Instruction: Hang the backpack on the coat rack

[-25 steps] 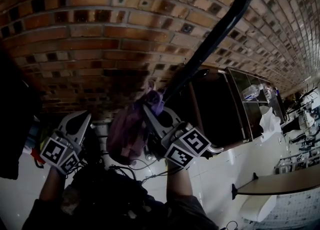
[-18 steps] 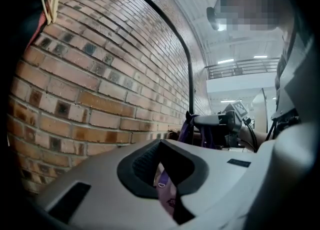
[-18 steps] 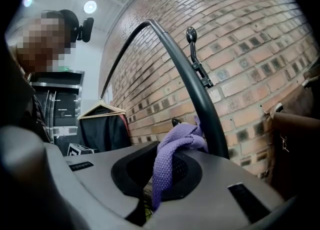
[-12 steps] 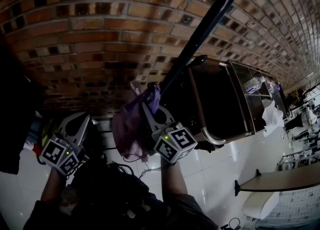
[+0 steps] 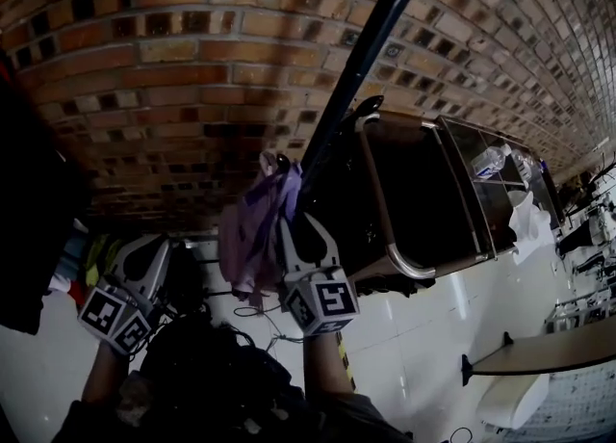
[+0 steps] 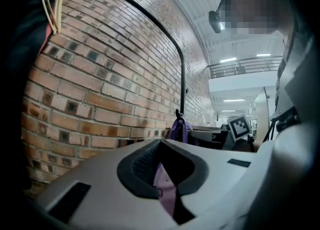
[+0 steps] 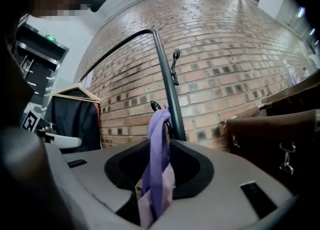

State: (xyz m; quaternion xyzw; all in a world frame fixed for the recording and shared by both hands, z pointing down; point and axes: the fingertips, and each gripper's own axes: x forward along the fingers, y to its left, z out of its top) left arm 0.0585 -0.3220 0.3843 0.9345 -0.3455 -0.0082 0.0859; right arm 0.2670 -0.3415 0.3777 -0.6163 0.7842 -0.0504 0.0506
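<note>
In head view the backpack hangs at the rack pole, wall close behind; left tongs narrow and apart from it. Only right gripper view shows its strap over the hook, right tongs clamping it.

The soft purple fabric backpack is pale lilac in the body with a deeper violet strap. That strap sits between the dark pads of the light grey right gripper, while lilac shows in the jaw gap of the light grey left gripper at 8 o'clock, and both cubes carry black-and-white square markers. The glossy black metal coat rack pole runs toward 1 o'clock over the red-brown brick wall, coursed with pale mortar and dotted with near-black bricks, and glossy white floor tiles lie at 5 o'clock.
</note>
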